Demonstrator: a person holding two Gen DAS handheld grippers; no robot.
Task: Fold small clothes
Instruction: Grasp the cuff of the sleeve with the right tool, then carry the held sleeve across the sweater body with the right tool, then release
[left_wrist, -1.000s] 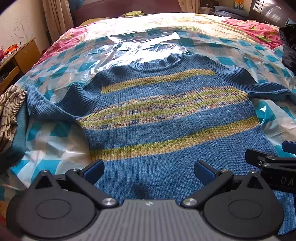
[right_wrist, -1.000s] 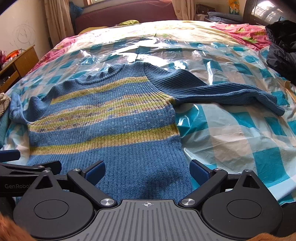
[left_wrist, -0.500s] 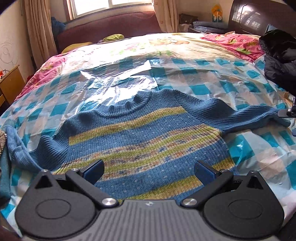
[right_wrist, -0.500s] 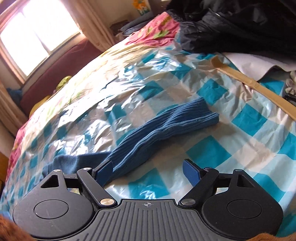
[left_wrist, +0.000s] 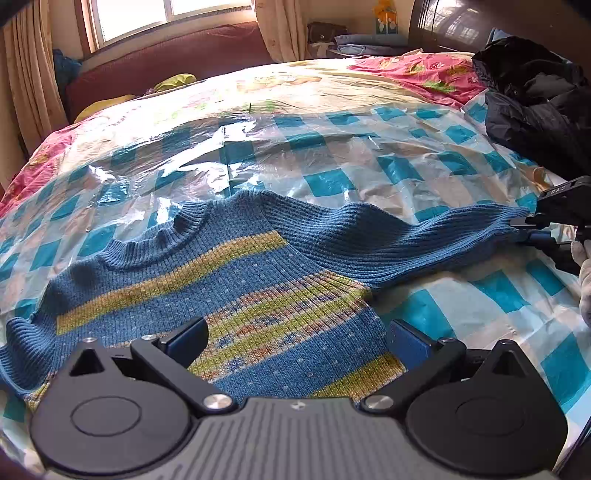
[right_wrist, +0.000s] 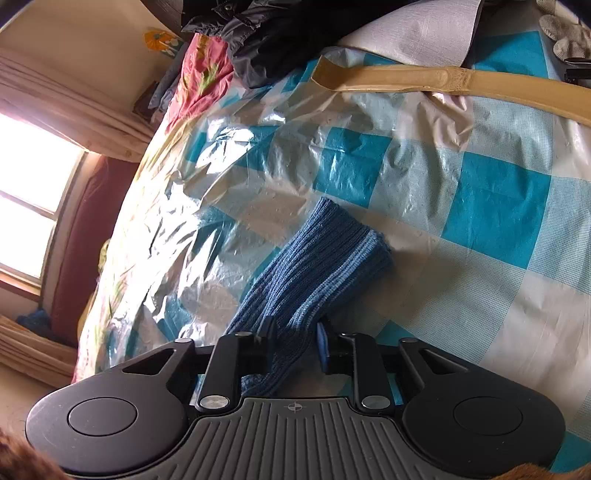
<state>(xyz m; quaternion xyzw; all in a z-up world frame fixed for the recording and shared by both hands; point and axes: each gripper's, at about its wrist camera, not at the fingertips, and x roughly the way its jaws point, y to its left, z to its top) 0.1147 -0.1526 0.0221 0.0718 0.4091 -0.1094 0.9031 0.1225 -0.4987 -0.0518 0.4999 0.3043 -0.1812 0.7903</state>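
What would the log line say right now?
right gripper: closing on sweater sleeve | left gripper: open over sweater

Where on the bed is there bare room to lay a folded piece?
Free: checked plastic sheet beyond the blue striped knit sweater, toward the window. Crowded: the black jacket and right gripper closing on the sleeve cuff.

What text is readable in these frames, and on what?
"DAS": white letters on the black body of the right gripper, seen from the left wrist camera; it may be part of a longer word.
The yellow box by the far wall has a printed picture; any lettering on it is too small to read.
Nothing else legible.
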